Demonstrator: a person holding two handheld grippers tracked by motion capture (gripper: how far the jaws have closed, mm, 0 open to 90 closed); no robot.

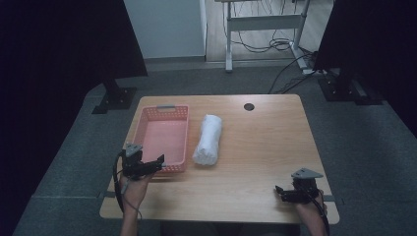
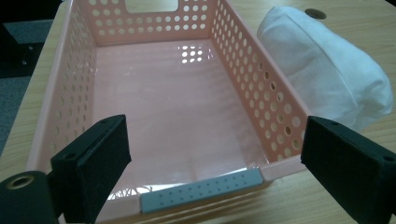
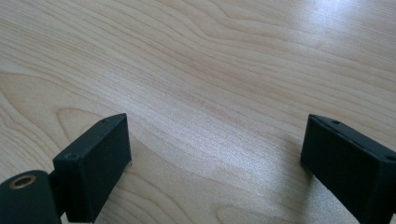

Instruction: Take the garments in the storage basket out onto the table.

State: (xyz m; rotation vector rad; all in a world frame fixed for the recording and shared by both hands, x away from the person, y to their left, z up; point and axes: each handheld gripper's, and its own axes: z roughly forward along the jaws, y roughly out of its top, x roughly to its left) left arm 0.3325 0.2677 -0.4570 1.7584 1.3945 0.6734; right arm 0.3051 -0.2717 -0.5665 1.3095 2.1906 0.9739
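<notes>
The pink basket holds nothing; a rolled white towel lies just beside it. The left gripper, jaws wide apart, faces the basket's near rim. The right gripper gapes over bare table.

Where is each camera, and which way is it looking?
High view: sits above the person's side, looking forward and down on the table; both forearms, the left tool and the right tool show.
Left gripper view: rides on the left tool, looking into the pink basket; its two black jaws stand open.
Right gripper view: rides on the right tool, looking at bare wood; its jaws stand open.
Shared: the high and left gripper views both show the basket and the rolled white towel.
</notes>
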